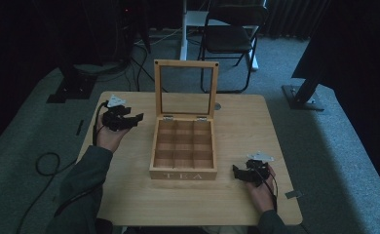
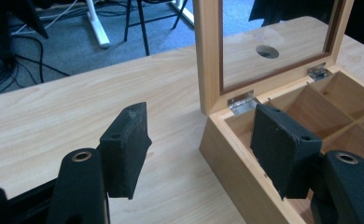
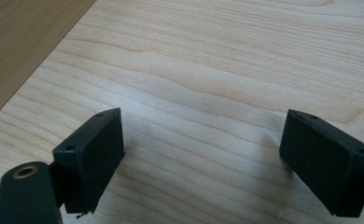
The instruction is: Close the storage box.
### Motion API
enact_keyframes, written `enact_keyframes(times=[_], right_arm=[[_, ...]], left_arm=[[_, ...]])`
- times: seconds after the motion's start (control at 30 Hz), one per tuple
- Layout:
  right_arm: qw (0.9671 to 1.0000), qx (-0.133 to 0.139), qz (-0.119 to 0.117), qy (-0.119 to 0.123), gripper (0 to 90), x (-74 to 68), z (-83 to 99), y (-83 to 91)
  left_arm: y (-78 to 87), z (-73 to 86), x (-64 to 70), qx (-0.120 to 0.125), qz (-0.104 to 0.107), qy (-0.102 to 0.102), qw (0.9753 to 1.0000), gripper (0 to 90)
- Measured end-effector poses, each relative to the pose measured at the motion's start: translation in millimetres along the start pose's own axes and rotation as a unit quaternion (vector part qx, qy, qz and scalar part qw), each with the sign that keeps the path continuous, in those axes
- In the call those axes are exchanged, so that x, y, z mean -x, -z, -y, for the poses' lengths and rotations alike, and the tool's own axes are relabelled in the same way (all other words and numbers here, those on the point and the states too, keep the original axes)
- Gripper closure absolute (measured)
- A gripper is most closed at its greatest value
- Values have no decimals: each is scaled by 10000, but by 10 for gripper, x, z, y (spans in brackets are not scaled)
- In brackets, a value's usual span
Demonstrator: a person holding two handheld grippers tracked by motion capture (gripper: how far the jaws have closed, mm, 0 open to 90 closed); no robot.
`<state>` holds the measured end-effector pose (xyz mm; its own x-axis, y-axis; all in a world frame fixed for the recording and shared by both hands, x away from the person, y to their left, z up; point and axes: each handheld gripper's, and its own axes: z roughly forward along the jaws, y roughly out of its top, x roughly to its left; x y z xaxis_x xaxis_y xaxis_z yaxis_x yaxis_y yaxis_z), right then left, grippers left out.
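A wooden tea box marked TEA stands mid-table, its glass-paned lid upright and its several compartments bare. My left gripper is held left of the box near the lid's hinge, open, nothing between its jaws. In the left gripper view the left gripper has its pads apart, straddling the back left corner of the box, one jaw over a compartment. My right gripper hovers just right of the box's front corner, open. In the right gripper view the right gripper has only bare tabletop between its jaws.
The light wooden table has a round cable hole behind the box. A folding chair and a white desk leg stand beyond the far edge. Dark stands flank the table on grey carpet. Cables lie at the left.
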<state>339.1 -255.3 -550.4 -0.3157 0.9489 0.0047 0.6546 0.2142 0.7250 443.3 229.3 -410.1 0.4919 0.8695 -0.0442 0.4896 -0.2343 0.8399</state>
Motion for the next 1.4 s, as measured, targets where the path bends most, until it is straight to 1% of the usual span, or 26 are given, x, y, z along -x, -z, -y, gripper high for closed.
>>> enact_keyframes(times=[0.2,0.47,0.5,0.63,0.8,1.1,1.23,1.4], right_arm=[[10000,-1,0,-2,133,0,0,0],[10000,-2,0,-3,133,0,0,0],[10000,-2,0,-4,133,0,0,0],[10000,-2,0,-4,133,0,0,0],[10000,-1,0,-3,133,0,0,0],[10000,-2,0,-4,133,0,0,0],[10000,-1,0,-3,133,0,0,0],[10000,-1,0,-3,133,0,0,0]], left_arm=[[-42,-97,-18,33,-34,-58,10000,370],[-113,-178,-47,48,-74,-92,9999,369],[-123,-187,-48,68,-75,-67,9999,369],[-165,-223,-66,52,-31,-88,9999,364],[-220,-245,-80,24,-20,-50,10000,364],[-329,-266,-110,-84,-81,29,9999,359],[-367,-280,-127,-111,-49,99,9999,337],[-429,-313,-132,-228,-65,134,9996,293]])
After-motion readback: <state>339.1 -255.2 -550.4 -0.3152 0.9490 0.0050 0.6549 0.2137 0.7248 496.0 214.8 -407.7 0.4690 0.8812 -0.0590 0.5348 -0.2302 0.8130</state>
